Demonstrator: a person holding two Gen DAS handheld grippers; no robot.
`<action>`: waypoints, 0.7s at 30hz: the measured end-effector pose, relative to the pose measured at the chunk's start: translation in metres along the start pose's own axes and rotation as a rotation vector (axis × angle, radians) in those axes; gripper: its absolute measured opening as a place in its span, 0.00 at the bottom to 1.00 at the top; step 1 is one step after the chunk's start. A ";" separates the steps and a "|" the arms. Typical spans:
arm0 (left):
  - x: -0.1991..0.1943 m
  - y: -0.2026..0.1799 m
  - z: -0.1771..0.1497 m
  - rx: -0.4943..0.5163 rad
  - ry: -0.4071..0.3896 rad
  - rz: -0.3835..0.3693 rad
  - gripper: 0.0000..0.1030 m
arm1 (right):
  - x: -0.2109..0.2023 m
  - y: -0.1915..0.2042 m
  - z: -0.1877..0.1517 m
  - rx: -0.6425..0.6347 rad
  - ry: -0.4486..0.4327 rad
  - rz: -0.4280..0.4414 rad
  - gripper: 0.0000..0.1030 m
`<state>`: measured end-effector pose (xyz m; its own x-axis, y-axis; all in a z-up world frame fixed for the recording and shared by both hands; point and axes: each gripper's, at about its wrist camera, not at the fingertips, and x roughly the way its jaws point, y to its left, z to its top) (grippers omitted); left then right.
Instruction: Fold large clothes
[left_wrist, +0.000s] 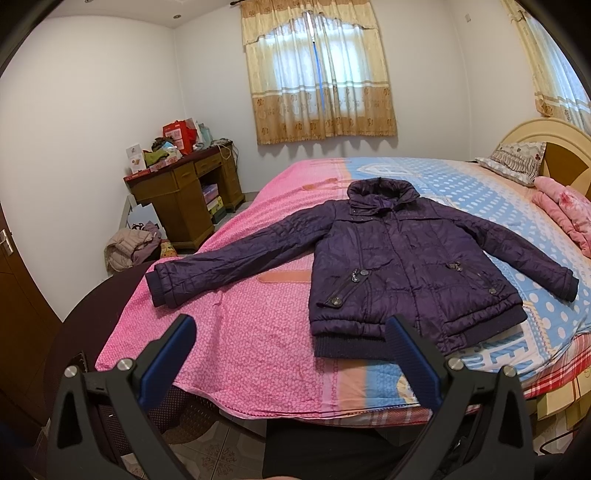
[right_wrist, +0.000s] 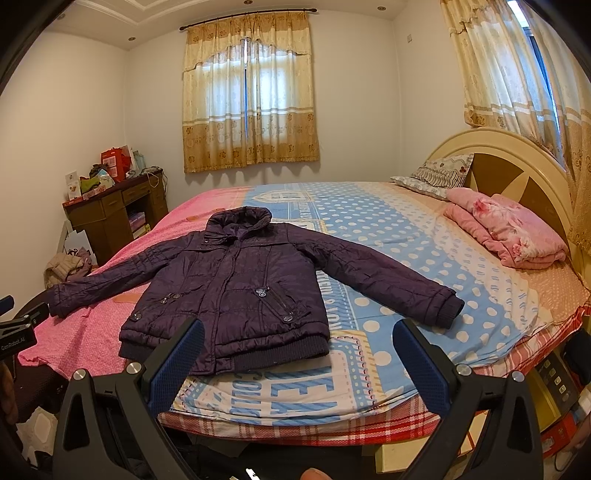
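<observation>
A dark purple quilted jacket (left_wrist: 402, 258) lies flat, front up, on the bed (left_wrist: 258, 332), both sleeves spread out to the sides and the hem toward me. It also shows in the right wrist view (right_wrist: 236, 288). My left gripper (left_wrist: 291, 332) is open and empty, held in front of the bed's near edge, short of the hem. My right gripper (right_wrist: 299, 336) is open and empty, also before the near edge, by the hem's right end. The left gripper's body (right_wrist: 18, 328) shows at the left edge of the right wrist view.
The bed has a pink and blue patterned sheet (right_wrist: 406, 258). A folded pink blanket (right_wrist: 509, 232) and a pillow (right_wrist: 436, 177) lie by the headboard (right_wrist: 517, 173). A cluttered wooden desk (left_wrist: 184, 192) and a clothes pile (left_wrist: 129, 247) stand at the left wall.
</observation>
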<state>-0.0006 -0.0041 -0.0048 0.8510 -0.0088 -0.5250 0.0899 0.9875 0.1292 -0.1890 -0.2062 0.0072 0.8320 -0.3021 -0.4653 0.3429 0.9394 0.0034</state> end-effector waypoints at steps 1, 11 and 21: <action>0.000 0.000 0.001 0.000 0.001 -0.001 1.00 | 0.000 0.000 0.000 -0.001 0.000 -0.001 0.99; 0.006 0.002 -0.004 0.001 0.013 -0.001 1.00 | 0.004 0.000 -0.002 0.006 0.017 0.007 0.99; 0.009 0.002 -0.005 0.005 0.020 -0.003 1.00 | 0.007 -0.002 0.000 0.012 0.031 0.011 0.99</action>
<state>0.0046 -0.0017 -0.0130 0.8402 -0.0081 -0.5422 0.0948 0.9867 0.1322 -0.1841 -0.2103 0.0041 0.8223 -0.2861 -0.4920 0.3391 0.9405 0.0198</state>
